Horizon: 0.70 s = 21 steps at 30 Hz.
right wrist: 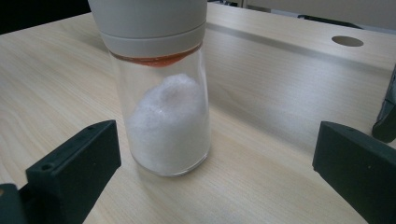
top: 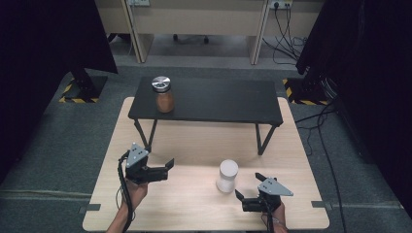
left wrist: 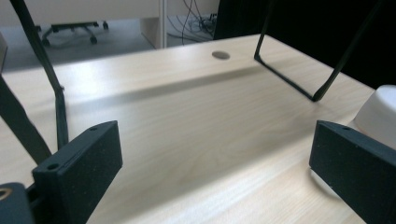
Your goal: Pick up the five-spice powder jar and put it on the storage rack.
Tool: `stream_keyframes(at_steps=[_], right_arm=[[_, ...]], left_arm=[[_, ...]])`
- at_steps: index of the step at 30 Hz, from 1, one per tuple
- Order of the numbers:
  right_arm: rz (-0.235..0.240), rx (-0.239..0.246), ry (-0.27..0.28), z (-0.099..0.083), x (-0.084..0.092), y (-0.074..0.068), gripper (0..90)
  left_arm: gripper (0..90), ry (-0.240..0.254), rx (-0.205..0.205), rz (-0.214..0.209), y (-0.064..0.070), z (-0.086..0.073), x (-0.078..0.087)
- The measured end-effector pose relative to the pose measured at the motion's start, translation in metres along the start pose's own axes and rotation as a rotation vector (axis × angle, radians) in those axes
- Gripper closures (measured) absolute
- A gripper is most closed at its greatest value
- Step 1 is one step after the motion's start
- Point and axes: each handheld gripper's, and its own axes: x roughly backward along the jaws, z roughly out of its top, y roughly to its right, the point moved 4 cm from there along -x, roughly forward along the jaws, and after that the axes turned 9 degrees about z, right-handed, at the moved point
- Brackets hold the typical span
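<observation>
Two open grippers flank a white-capped jar on a wooden table.

Nearest, the right gripper [top: 247,187] rests low with jaws spread wide and empty, the jar [top: 227,175] of white powder standing upright just beyond them. The left gripper [top: 169,165], jaws also apart and holding nothing, points across at the jar. Farther back, a brown jar [top: 163,94] with a metal lid stands on a small black stand [top: 218,102] atop the table [top: 194,204].
</observation>
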Motion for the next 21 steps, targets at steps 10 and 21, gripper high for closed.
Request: stream_keyframes(at_steps=[10,21], right_arm=[[0.000,0.003,-0.002,0.000,-0.001,0.000,0.8],[0.001,0.002,0.007,0.000,0.001,-0.002,0.8]], left_arm=[[2.1,-0.065,-0.022,0.023,0.001,-0.027,-0.010],[1.0,-0.070,-0.070,0.029,0.008,-0.045,-0.014]])
